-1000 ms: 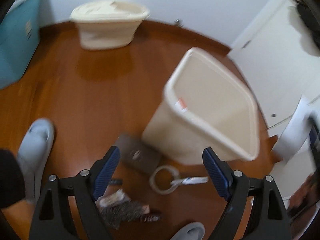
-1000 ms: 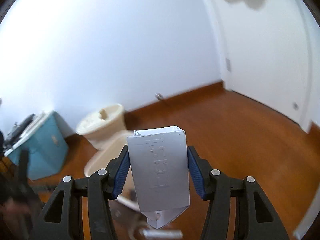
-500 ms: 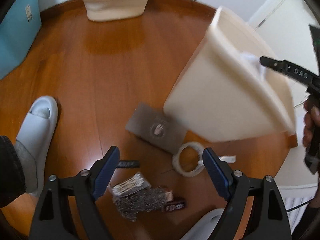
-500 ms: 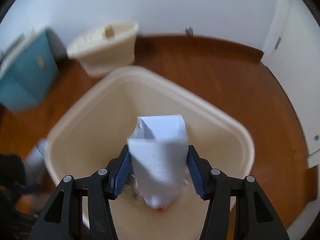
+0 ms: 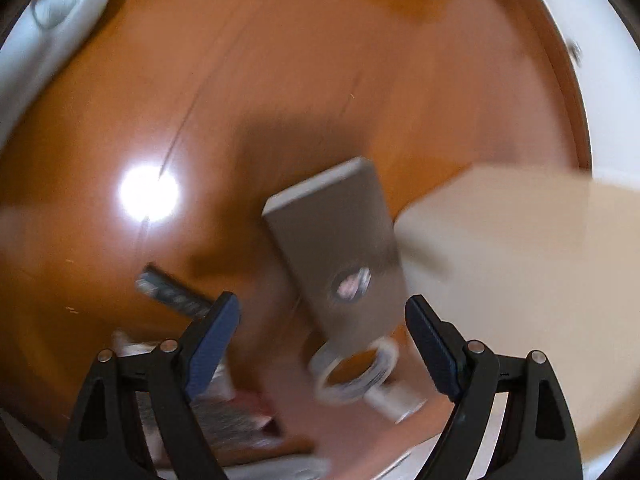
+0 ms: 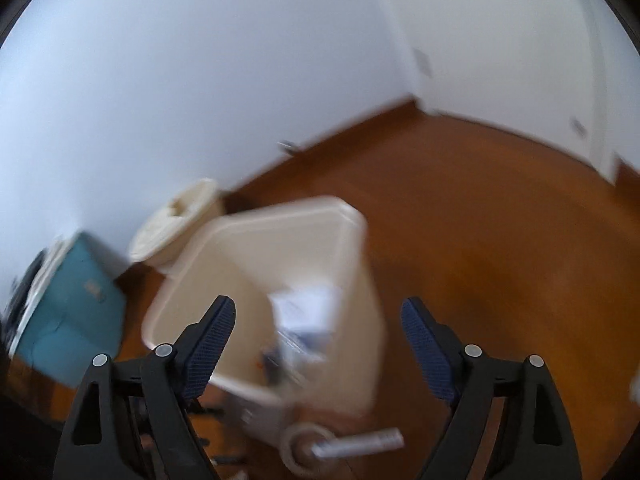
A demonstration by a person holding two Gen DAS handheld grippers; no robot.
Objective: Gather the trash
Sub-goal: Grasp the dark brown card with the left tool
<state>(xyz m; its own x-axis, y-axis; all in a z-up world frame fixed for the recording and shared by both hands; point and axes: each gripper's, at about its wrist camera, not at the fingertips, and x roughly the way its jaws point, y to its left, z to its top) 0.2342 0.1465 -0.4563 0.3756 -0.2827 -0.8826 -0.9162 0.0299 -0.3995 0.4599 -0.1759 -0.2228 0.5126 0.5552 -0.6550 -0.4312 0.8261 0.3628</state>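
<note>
Bin: the cream bin point(image 6: 256, 292) stands on the wood floor point(image 6: 480, 240); a white carton point(image 6: 306, 308) lies inside it.
Right tongs: the right tongs point(image 6: 318, 332) are opening above the bin, nothing between them.
Left tongs: the left tongs point(image 5: 322, 336) are spread wide, pitched steeply down at the floor litter.
Next trash: a flat grey card point(image 5: 340, 252) and a tape ring point(image 5: 354, 372) lie beside the bin.
Handling: the card is probably light and stiff; pinching a raised edge should work best.
</note>
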